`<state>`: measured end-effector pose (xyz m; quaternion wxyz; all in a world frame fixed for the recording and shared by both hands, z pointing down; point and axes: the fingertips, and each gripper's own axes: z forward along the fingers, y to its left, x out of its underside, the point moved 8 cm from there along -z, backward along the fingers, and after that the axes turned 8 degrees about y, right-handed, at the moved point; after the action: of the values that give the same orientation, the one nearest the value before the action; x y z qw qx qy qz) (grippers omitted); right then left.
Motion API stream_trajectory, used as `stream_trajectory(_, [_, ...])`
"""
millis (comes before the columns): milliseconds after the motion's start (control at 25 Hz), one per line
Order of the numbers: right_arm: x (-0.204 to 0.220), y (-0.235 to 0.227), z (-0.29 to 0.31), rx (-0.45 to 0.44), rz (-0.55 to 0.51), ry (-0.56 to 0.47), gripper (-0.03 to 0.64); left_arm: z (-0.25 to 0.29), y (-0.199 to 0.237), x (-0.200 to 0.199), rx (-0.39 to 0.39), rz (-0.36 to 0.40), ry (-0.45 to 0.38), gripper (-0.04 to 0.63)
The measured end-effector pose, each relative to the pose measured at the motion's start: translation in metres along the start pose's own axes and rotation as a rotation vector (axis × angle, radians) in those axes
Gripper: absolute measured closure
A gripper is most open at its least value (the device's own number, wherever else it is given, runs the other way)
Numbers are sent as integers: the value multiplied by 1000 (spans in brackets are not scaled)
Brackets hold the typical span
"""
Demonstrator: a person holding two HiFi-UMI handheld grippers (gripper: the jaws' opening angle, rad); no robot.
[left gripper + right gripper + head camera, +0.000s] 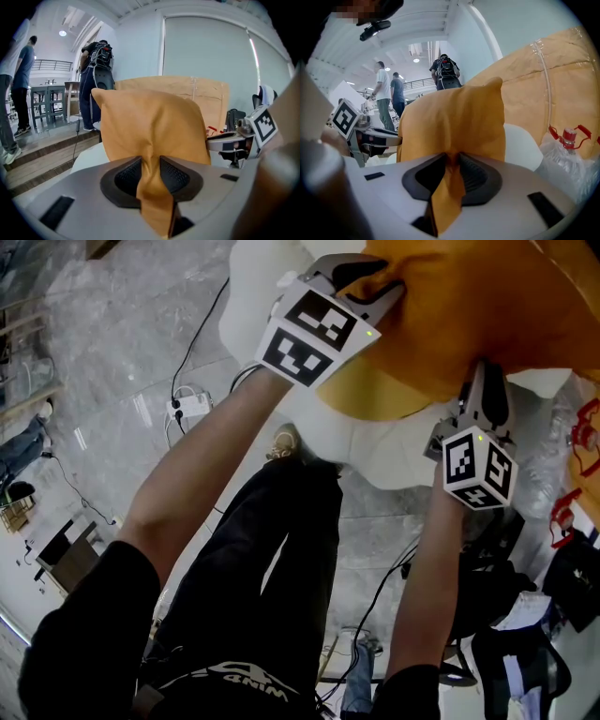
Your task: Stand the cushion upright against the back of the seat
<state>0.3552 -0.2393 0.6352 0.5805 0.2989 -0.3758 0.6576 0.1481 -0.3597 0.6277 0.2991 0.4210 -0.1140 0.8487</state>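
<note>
I held the left gripper (151,165) pinched on a fold of the orange cushion (150,124) rising just ahead; my right gripper (452,165) nipped another fold likewise.

The head view is evenly and softly lit, with a pale sheen on the glossy floor (122,343), and the person's dark trousers (253,587) sink to near black without detail. Both gripper views are wide-angle, bowing straight lines and closing into black corners; cool light comes from the large pale window (206,61) and small ceiling lamps (62,33). The cushion (150,126) stands sharp with soft fold shadows, while surfaces nearest each lens blur.
</note>
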Motion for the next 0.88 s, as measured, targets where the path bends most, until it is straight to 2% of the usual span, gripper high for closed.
stream_trajectory(200, [3, 4, -8, -29, 7, 22, 482, -11, 0, 4, 25, -27, 0, 440])
stream_trajectory(440, [-1, 13, -32, -31, 3, 29, 483, -35, -14, 12, 36, -84, 10, 438])
stream_trajectory(480, [-2, 15, -36, -41, 4, 34, 483, -40, -17, 13, 36, -93, 11, 471])
stream_trajectory(520, [-4, 19, -40, -61, 8, 37, 548, -46, -19, 13, 37, -101, 7, 574])
stream_trajectory(560, [-7, 24, -44, -87, 14, 39, 584, -52, -22, 12, 45, -109, -1, 588])
stream_trajectory(600, [-10, 29, -47, -112, 18, 40, 590, -58, -25, 9, 60, -115, -8, 588])
stream_trajectory(880, [-45, 72, -113, -223, -28, 43, 595, -131, -50, -27, 101, -130, -19, 588])
